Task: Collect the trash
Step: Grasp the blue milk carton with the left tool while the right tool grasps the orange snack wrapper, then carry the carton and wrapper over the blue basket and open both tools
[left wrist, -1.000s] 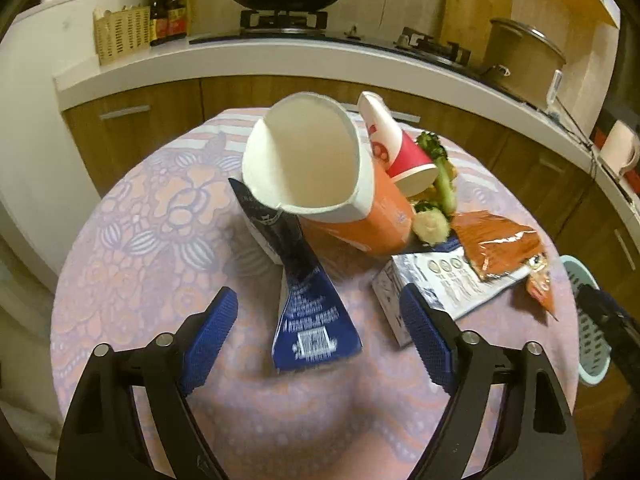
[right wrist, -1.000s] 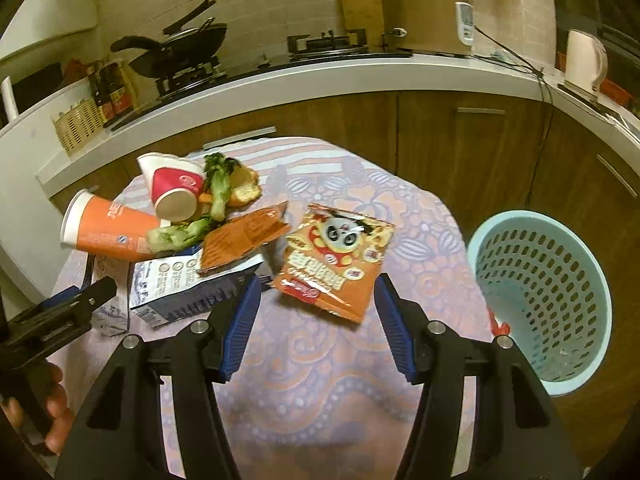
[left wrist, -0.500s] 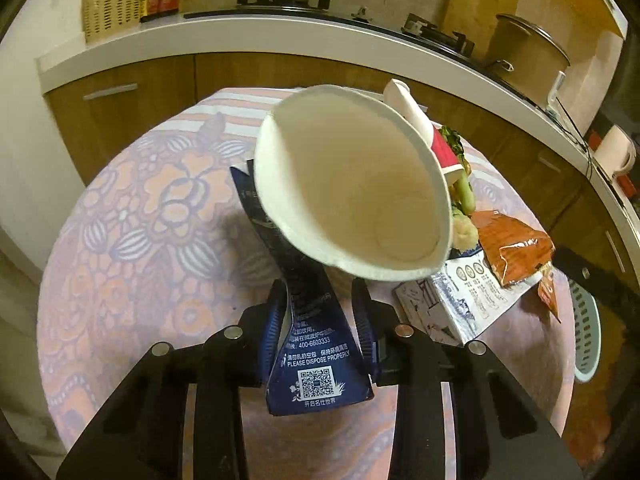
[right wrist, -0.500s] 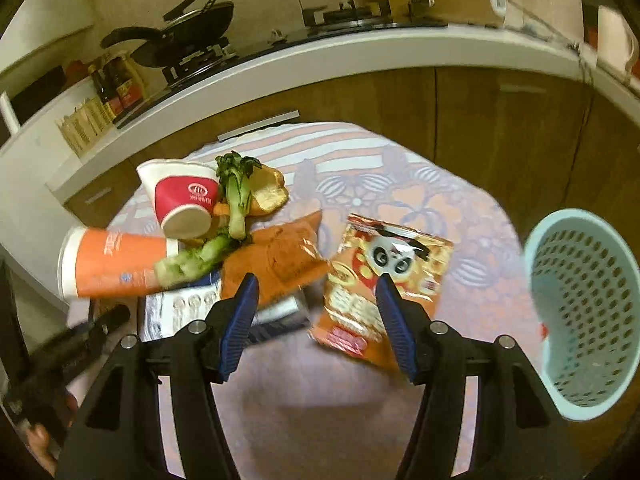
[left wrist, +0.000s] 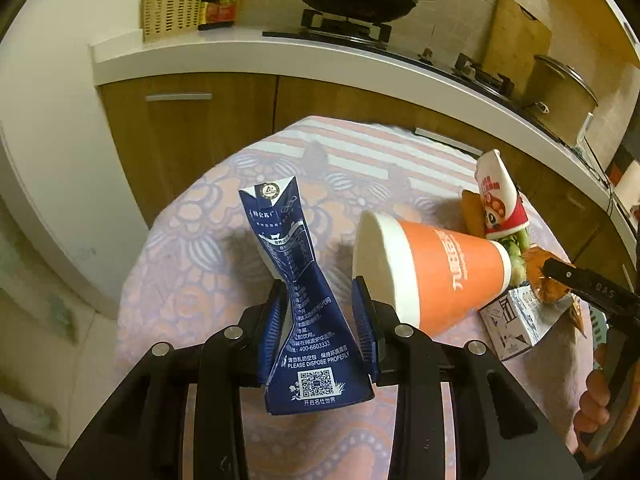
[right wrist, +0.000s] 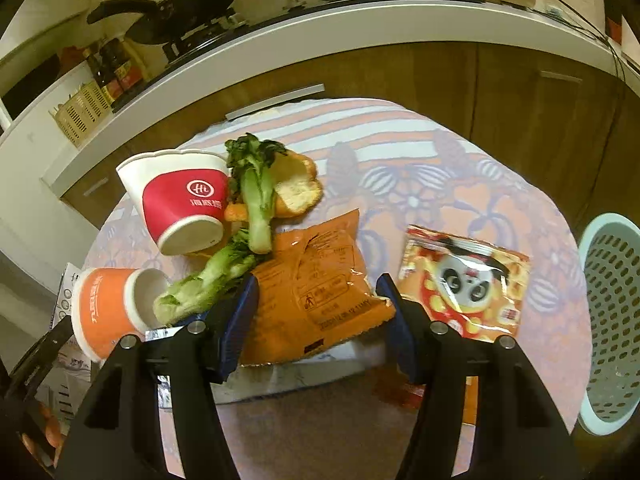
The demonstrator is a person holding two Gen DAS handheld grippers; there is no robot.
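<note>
- Left wrist view: the left gripper (left wrist: 322,318) pinched a flattened blue carton (left wrist: 298,300), lifted off the floral tablecloth (left wrist: 192,248); an orange cup (left wrist: 436,276) lay beside it.
- Right wrist view: the right gripper (right wrist: 318,312) was spread wide around an orange wrapper (right wrist: 316,288). The panda packet (right wrist: 464,280), red cup (right wrist: 182,196) and greens (right wrist: 252,196) remained uncollected; the blue basket (right wrist: 612,320) stood near, kitchen counter (right wrist: 320,36) behind.

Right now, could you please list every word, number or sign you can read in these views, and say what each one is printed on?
"PLEASE DISPOSE PROPERLY": dark blue milk carton, held in the left gripper.
"400-6603333": same carton, beside a QR code.
"Hi": red paper cup.
Orange paper cup: white Chinese lettering, not legible.
Orange snack bag, between the right gripper's open fingers: print too blurred.
Panda packet: text blurred.
</note>
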